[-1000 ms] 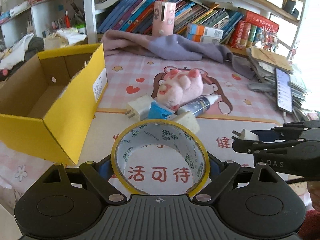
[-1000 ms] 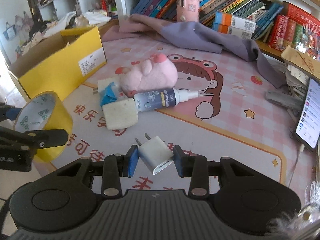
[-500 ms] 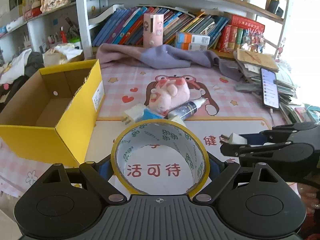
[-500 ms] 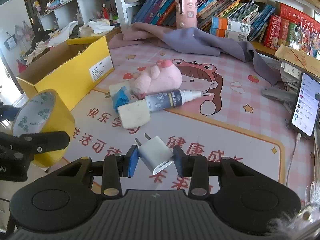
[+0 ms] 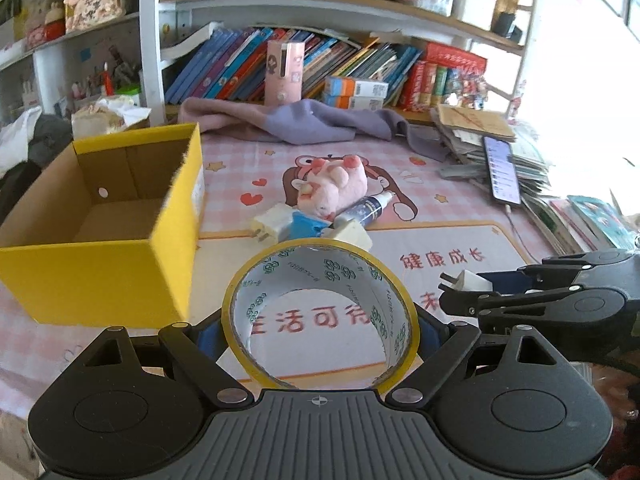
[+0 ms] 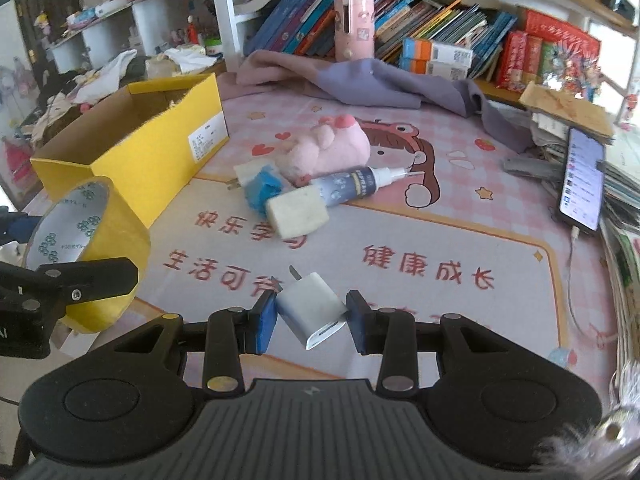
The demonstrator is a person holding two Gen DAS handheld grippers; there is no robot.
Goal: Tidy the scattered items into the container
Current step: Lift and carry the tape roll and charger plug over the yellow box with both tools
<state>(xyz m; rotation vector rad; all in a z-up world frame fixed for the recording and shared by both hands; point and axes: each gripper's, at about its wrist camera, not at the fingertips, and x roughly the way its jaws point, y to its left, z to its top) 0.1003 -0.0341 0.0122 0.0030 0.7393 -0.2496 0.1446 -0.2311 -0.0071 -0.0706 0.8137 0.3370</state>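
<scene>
both grippers carry a load above the near edge of the desk (image 6: 460,240). the left gripper (image 5: 320,328) has its jaws spread wide and pressed against the outer wall of a yellow tape roll (image 5: 320,316), gripped across its full width with the hollow core facing the camera, presumably because a ring offers no narrower place to pinch. the right gripper (image 6: 311,316) has its jaws drawn close and pinches a white charger plug (image 6: 312,308) by its flat sides, prongs pointing away, so the metal pins stay clear of the pads. the open yellow box (image 5: 120,216), the likely container, stands at the left edge of the desk, with nothing visible on the part of its floor that shows. at the middle of the desk a pink plush toy (image 6: 328,148), a glue bottle (image 6: 352,186), a second plug (image 5: 272,226), a blue object (image 6: 262,190) and a pale block (image 6: 296,210) lie touching in one cluster, not yet collected. both loads appear destined for the box.
</scene>
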